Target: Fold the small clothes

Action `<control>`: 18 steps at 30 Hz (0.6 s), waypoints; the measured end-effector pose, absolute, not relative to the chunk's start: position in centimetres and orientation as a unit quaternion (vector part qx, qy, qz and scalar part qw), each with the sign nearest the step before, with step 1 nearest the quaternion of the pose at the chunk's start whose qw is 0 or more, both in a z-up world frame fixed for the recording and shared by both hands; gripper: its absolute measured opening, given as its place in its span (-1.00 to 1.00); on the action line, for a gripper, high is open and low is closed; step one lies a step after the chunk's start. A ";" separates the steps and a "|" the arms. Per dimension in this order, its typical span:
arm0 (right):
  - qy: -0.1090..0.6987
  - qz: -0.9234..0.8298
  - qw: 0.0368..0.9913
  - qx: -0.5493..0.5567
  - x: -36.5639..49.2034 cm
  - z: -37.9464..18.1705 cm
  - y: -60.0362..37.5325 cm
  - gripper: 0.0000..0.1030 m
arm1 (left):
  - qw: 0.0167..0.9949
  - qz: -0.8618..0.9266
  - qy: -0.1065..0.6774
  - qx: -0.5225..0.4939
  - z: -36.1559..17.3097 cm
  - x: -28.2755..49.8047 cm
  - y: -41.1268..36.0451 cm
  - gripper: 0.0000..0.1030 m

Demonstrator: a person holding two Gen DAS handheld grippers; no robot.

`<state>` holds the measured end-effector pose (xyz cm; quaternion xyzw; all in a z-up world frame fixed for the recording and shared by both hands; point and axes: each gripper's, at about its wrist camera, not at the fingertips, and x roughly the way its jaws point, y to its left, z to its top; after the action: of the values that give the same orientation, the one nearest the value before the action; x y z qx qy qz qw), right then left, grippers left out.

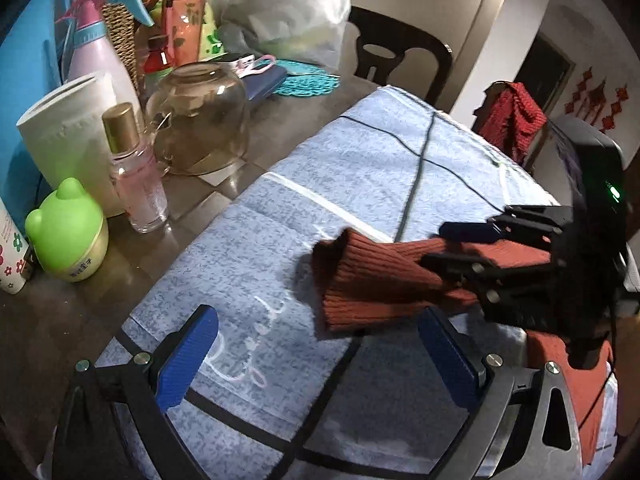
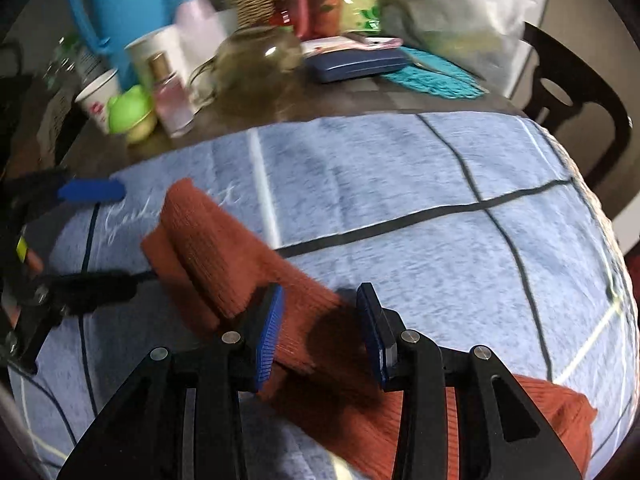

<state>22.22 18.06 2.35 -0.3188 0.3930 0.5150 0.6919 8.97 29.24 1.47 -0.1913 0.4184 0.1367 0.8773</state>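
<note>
Two grippers: left gripper (image 1: 316, 354) jaws spread, empty; right gripper (image 2: 320, 330) jaws released astride the rust-red ribbed knit garment (image 2: 224, 256); clear glass teapot (image 1: 200, 120) holds yellowish liquid.

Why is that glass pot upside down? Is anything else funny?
Yes, the glass teapot sits mouth-down on the table, among the bottles. The rust-red ribbed sock lies on the blue towel with its cuff folded over. Nothing looks spilled or broken.

- My fingers (image 2: 269, 330) carry blue pads on black frames.
- The sock (image 2: 224, 256) is rust red with fine ribbing.
- The towel (image 2: 400, 184) is mottled light blue, crossed by dark and white lines.
- The frog jar (image 1: 68, 232) is bright green.
- The mat (image 1: 304, 80) is teal.
- The desk (image 1: 60, 320) is dark brown.
</note>
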 end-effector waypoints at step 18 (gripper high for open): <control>0.393 0.506 0.720 -0.268 23.9 2.9 18.1 -0.85 | 0.872 0.166 0.440 -0.132 0.0 9.7 28.5 0.97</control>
<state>23.93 18.06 2.92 -0.2680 0.3926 0.5061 0.7197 9.73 28.54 0.01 -0.1316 0.4404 0.1664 0.8724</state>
